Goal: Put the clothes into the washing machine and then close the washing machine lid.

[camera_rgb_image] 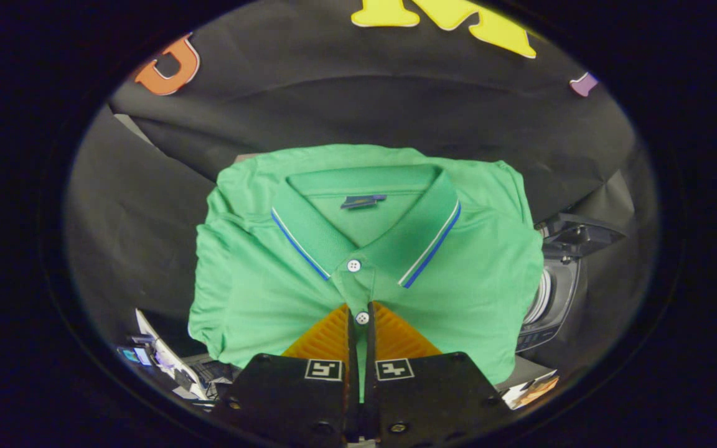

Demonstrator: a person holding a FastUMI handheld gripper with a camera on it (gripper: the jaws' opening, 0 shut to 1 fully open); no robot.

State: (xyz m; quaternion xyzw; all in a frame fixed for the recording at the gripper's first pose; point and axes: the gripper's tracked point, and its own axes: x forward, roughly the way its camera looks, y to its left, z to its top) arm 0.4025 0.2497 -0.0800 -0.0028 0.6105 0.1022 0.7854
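To the left of the green polo shirt (365,249), low down and beside its lower hem, lay a small clutter of pale cards or papers (159,361), too small to make out. The shirt itself hung folded ahead of the hand-held gripper (361,323), collar uppermost, with a blue-and-white stripe along each collar edge, a dark label inside the neck and two white buttons down the placket (the lower button sat right at the fingertips). The two orange ribbed fingers (327,339) were nearly closed, pressed from either side on a narrow fold of the shirt's placket, so the cloth ran down between them as a thin green strip. Below the pads, each black finger mount carried a small square marker. Behind the shirt stretched the black cloth of the booth wall (346,106). To the right of the shirt, partly hidden by its sleeve, stood the washing machine (557,286), a dark body with a pale ringed opening and a raised dark lid above it.
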